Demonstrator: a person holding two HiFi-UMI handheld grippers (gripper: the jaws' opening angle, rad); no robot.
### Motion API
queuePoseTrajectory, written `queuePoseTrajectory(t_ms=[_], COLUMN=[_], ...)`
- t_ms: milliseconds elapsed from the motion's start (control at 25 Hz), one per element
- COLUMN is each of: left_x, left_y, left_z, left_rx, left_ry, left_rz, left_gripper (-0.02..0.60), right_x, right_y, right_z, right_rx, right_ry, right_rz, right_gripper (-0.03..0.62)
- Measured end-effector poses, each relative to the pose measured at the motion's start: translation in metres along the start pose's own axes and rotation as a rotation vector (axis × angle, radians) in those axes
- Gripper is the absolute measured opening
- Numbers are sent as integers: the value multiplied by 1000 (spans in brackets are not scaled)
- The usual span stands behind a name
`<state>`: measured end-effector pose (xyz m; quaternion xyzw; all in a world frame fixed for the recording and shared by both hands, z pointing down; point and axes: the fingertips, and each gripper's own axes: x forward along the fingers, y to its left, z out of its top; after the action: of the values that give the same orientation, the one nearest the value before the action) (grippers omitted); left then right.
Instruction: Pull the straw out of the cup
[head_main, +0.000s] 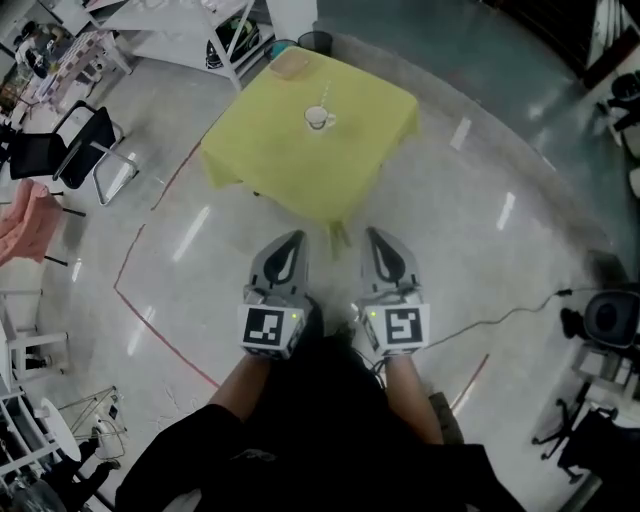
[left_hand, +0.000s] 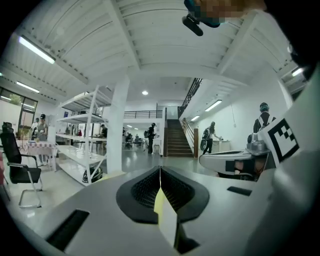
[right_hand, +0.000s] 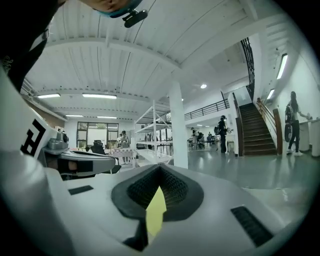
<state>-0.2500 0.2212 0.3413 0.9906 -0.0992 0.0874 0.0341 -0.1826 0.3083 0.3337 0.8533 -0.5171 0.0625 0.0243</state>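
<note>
A white cup (head_main: 319, 118) with a thin straw (head_main: 323, 98) standing in it sits near the middle of a small table with a yellow cloth (head_main: 260, 150), seen in the head view well ahead of me. My left gripper (head_main: 292, 237) and right gripper (head_main: 372, 233) are held side by side over the floor, short of the table's near corner. Both are shut with nothing between the jaws. In the left gripper view the left gripper (left_hand: 160, 170) shows its pads meeting along one line; the right gripper (right_hand: 160, 169) looks the same in its own view. Neither gripper view shows the cup.
A tan bowl-like object (head_main: 290, 64) sits at the table's far corner. A black bin (head_main: 315, 41) stands behind the table. A black chair (head_main: 85, 150) is at the left, white shelving (left_hand: 82, 135) beyond it. A cable (head_main: 490, 320) runs across the floor at the right. People stand far off by the stairs (left_hand: 176, 140).
</note>
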Motion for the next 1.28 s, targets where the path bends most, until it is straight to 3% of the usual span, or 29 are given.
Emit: queuePoseTrajectory(t_ms=[320, 760, 960, 1280], left_x=[43, 84, 107, 143], left_y=[43, 140, 151, 150], left_z=[-14, -15, -12, -18], left_rx=[-67, -107, -119, -149], left_ry=[51, 53, 58, 87], left_rz=[-58, -107, -133, -111], left_gripper=[46, 46, 46, 46], right_x=[64, 165, 187, 215], right_y=[-2, 41, 37, 4], right_z=[-3, -2, 0, -7], right_rx=[-31, -94, -109, -121], right_ry=[70, 145, 161, 191], right_rz=[-11, 18, 16, 50], right_gripper=[16, 16, 15, 17])
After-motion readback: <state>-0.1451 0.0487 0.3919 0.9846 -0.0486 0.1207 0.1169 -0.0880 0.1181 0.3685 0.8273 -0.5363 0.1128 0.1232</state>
